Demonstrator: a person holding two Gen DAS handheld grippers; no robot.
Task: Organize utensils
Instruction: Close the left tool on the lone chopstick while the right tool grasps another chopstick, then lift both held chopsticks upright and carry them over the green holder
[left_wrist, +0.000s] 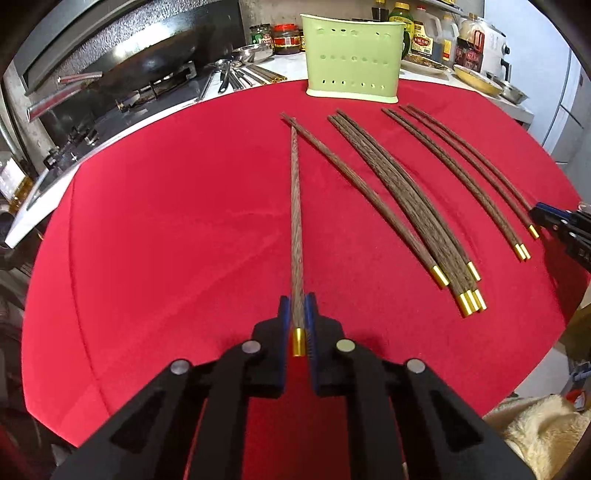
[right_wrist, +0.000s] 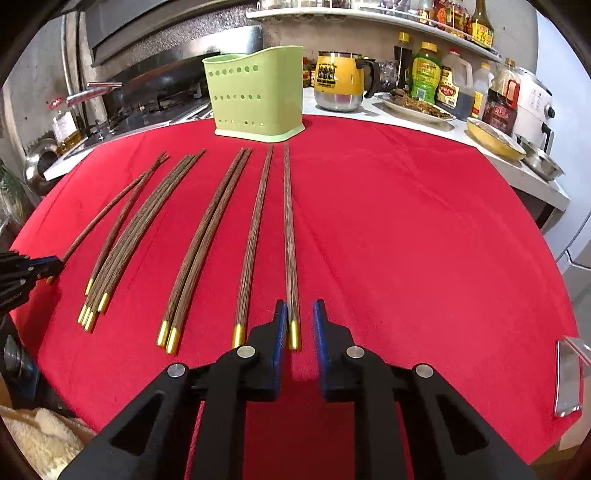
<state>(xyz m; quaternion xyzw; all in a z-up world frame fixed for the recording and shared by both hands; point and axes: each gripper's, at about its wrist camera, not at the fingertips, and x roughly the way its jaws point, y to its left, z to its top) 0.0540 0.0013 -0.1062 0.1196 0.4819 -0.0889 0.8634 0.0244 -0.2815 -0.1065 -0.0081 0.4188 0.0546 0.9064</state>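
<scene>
Several dark wooden chopsticks with gold end caps lie on a red cloth (left_wrist: 166, 240). A pale green perforated utensil holder (left_wrist: 352, 59) stands upright at the cloth's far edge; it also shows in the right wrist view (right_wrist: 256, 92). My left gripper (left_wrist: 297, 317) is shut on one chopstick (left_wrist: 296, 221) near its gold cap, the stick pointing toward the holder. My right gripper (right_wrist: 299, 321) is open, its fingers on either side of the gold end of the rightmost chopstick (right_wrist: 290, 240), which lies on the cloth.
A bundle of chopsticks (left_wrist: 413, 206) and further pairs (left_wrist: 461, 173) lie to the right of the held one. A wok (left_wrist: 144, 55) sits on a stove at back left. Bottles (right_wrist: 447, 81), a yellow kettle (right_wrist: 338, 81) and dishes (right_wrist: 495, 138) line the back counter.
</scene>
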